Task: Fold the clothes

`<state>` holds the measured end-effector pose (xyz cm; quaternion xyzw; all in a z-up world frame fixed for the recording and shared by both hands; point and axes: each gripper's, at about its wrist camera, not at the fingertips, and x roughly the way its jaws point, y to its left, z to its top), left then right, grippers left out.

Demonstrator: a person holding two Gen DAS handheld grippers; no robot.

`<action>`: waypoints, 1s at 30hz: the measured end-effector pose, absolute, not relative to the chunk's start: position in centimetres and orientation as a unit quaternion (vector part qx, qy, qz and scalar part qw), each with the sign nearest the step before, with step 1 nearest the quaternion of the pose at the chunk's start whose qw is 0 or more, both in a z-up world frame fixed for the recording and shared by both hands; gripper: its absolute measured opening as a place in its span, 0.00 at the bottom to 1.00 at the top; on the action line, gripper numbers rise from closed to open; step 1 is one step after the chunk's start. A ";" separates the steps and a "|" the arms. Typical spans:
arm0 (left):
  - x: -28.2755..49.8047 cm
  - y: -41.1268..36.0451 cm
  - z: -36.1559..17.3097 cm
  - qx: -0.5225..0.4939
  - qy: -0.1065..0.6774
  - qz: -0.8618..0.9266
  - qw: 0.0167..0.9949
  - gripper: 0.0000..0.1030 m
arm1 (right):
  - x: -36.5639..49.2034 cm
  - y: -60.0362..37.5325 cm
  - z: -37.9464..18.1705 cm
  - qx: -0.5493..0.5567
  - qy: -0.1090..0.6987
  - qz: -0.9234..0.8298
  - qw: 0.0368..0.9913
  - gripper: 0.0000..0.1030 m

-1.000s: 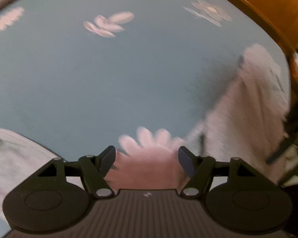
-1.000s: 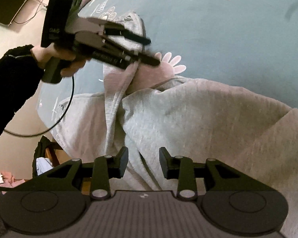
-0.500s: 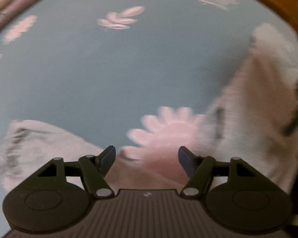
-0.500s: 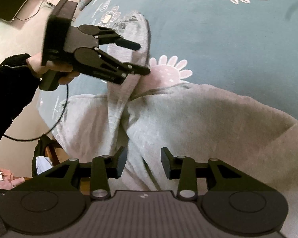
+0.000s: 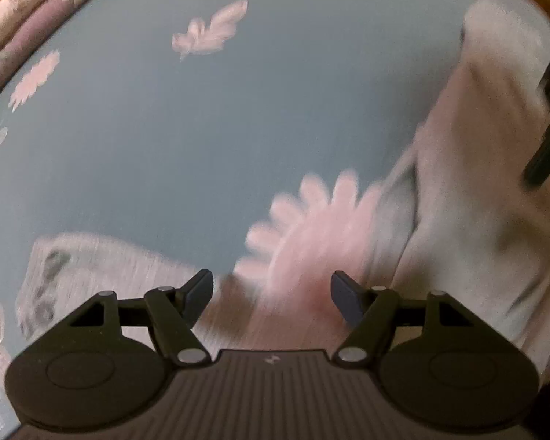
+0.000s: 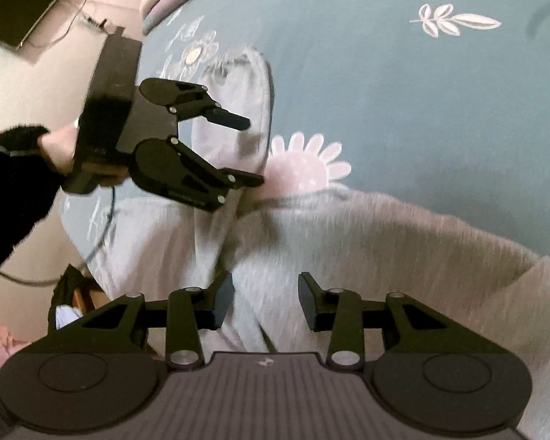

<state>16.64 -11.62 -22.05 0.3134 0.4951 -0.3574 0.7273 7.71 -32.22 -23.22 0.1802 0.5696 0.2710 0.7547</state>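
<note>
Grey garment: a pale grey sweatshirt lies spread on the bed, filling the near and right part of the right wrist view, with one sleeve running toward the far side.
Bedspread: teal cover printed with pink flowers and white leaves; a pink daisy shows just beyond the sweatshirt's far edge.
Left hand-held gripper: held by a hand in a black sleeve, at left, above the sleeve; fingers spread apart with nothing between them.
Right hand-held gripper: low over the sweatshirt's body, fingers partly apart, gripping no cloth; they have just been opening.
Floor: a dark flat object at far left.
</note>
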 end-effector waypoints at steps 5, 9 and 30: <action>16.8 -14.8 -22.7 0.307 0.447 -0.441 0.715 0.69 | 7.8 -31.9 -23.6 0.187 0.567 0.267 0.756 0.43; 16.8 -17.3 -24.1 0.313 0.441 -0.508 0.671 0.69 | 7.2 -32.2 -24.3 0.198 0.572 0.258 0.753 0.43; 24.4 -13.5 -25.6 -0.109 0.591 -0.490 0.631 0.67 | 6.0 -33.9 -25.8 0.228 0.578 0.220 0.752 0.43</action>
